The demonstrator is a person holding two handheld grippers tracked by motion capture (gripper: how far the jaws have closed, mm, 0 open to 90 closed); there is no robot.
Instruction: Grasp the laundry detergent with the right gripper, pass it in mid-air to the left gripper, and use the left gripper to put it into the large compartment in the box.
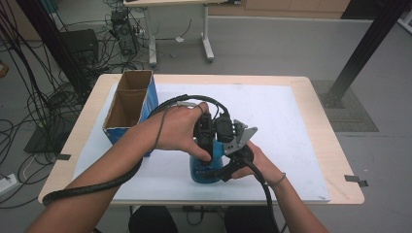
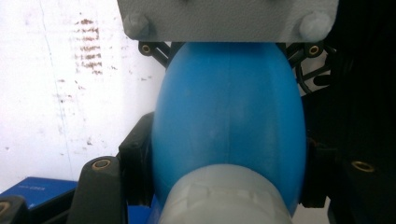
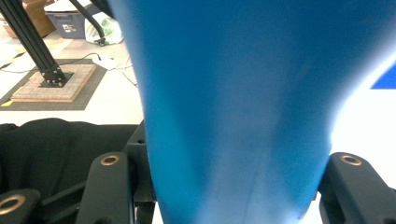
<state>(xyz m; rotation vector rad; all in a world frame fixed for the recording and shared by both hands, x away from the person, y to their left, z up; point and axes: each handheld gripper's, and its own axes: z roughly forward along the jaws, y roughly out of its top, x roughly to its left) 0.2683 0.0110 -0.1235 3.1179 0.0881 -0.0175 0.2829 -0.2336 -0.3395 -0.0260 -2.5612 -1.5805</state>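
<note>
The left gripper (image 1: 208, 145) is clamped on the blue bottle (image 1: 204, 170) just below its pale cap (image 2: 224, 196), and the right gripper (image 1: 228, 162) clenches the body from 3 o'clock. The bottle stands near the white mat's (image 1: 291, 126) front edge, the open cardboard box (image 1: 128, 104) at 10 o'clock. The step looks like steadying the bottle; next likely twisting the cap or lifting boxward

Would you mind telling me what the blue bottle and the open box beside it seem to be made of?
The blue bottle looks like moulded plastic with a smooth, slightly matte skin: soft highlights and a faint seam line. Its pale grey cap also looks plastic. The open box appears to be cardboard: raw brown inside, printed blue outside, with thin folded walls.
</note>
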